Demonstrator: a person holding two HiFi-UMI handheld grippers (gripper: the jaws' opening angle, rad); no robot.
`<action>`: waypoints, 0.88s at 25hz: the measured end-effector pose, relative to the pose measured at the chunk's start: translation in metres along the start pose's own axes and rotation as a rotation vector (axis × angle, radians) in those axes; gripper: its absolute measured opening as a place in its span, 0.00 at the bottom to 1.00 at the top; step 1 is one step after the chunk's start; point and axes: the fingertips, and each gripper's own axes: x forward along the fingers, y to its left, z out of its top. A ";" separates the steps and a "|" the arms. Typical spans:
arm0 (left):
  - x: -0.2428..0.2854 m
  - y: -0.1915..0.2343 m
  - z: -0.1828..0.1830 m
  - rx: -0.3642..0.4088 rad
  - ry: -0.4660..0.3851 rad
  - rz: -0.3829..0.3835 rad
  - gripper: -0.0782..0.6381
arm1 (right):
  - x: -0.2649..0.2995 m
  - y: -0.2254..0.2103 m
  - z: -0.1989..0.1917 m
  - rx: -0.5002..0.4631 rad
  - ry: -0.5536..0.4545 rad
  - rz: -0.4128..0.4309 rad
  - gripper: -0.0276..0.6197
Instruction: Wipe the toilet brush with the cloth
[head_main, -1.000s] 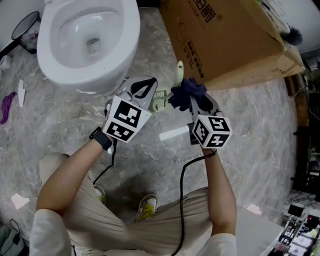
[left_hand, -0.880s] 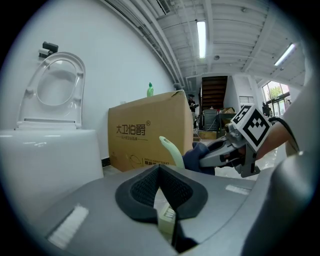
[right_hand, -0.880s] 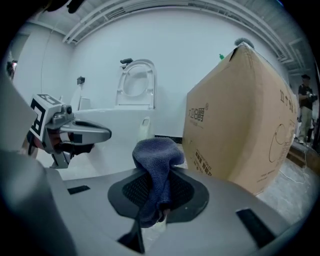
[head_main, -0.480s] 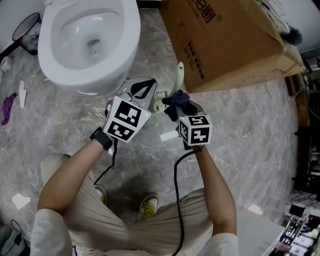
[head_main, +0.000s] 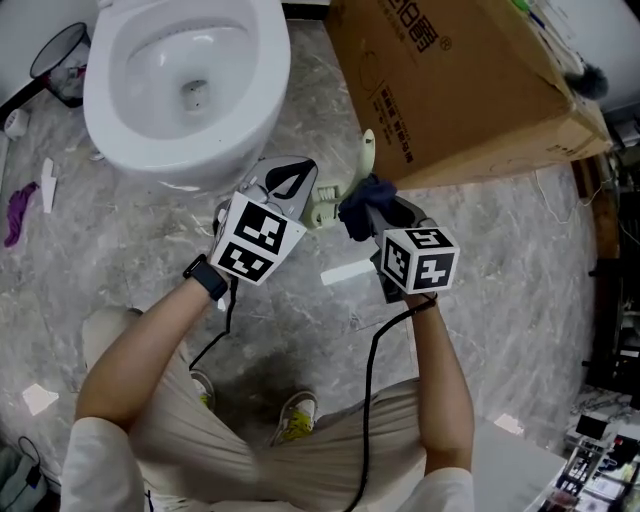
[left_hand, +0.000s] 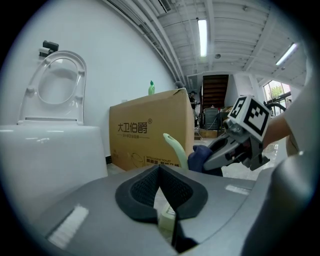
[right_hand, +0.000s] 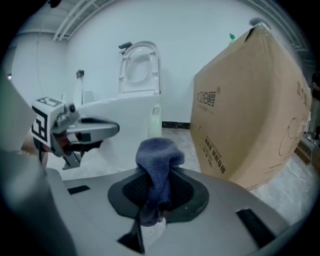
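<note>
A pale green toilet brush (head_main: 325, 205) hangs over the marble floor, and its curved handle (head_main: 368, 148) points toward the cardboard box. My left gripper (head_main: 300, 190) is shut on the brush's lower part (left_hand: 167, 220); the handle (left_hand: 176, 150) rises ahead of its jaws. My right gripper (head_main: 372, 205) is shut on a dark blue cloth (head_main: 365, 192), which touches the brush just right of the left gripper. In the right gripper view the cloth (right_hand: 157, 165) bunches up out of the jaws of the right gripper (right_hand: 155, 200), with the left gripper (right_hand: 85, 132) off to the left.
A white toilet (head_main: 185, 90) with its seat raised stands at the upper left. A large cardboard box (head_main: 460, 80) fills the upper right. A white paper scrap (head_main: 345, 271) lies on the floor below the grippers. A black bin (head_main: 60, 60) and a purple scrap (head_main: 18, 210) are at the far left.
The right gripper slid the cloth left along the brush toward the left gripper, then back to the right. The left gripper has kept its hold almost still.
</note>
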 end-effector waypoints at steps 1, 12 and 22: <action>-0.001 0.001 -0.001 0.001 0.003 0.002 0.11 | -0.005 0.001 0.008 0.010 -0.022 0.009 0.15; -0.001 0.005 -0.004 -0.008 0.014 0.006 0.11 | -0.055 0.013 0.060 0.233 -0.256 0.212 0.15; 0.001 -0.002 -0.002 -0.002 0.015 -0.002 0.11 | -0.014 0.017 0.021 0.194 -0.139 0.166 0.15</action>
